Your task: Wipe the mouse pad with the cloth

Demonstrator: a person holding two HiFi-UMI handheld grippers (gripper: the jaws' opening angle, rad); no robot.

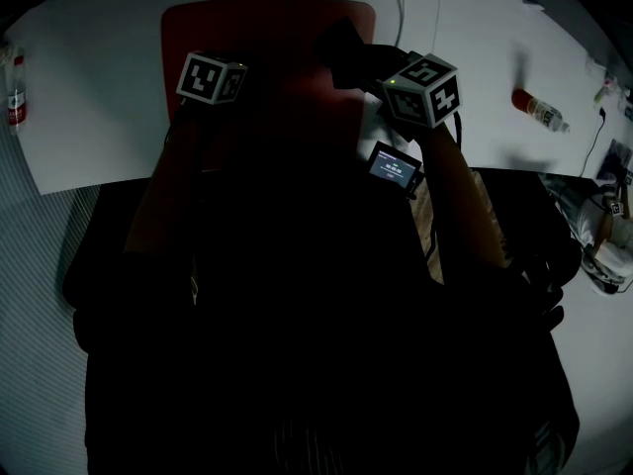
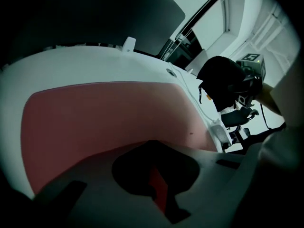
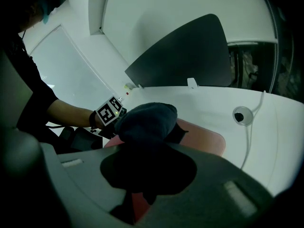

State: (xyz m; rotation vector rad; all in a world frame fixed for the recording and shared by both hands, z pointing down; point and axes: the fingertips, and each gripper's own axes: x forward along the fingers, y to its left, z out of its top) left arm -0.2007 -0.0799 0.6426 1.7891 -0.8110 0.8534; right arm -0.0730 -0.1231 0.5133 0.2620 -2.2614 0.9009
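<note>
My right claw [image 3: 142, 179] is clenched on the dark cloth [image 3: 145, 122], which is bunched above the right edge of the red mouse pad [image 2: 109, 113] on the white tabletop [image 1: 475, 47]. My left claw [image 2: 156, 177] is all but closed, gripping nothing, over the pad's left side.

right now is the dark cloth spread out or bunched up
Bunched up: the dark cloth is a rounded wad in the right gripper.

An office-like room: a white desk [image 1: 89, 117], a red mouse pad [image 1: 267, 28], a swivel chair [image 2: 239, 117].
</note>
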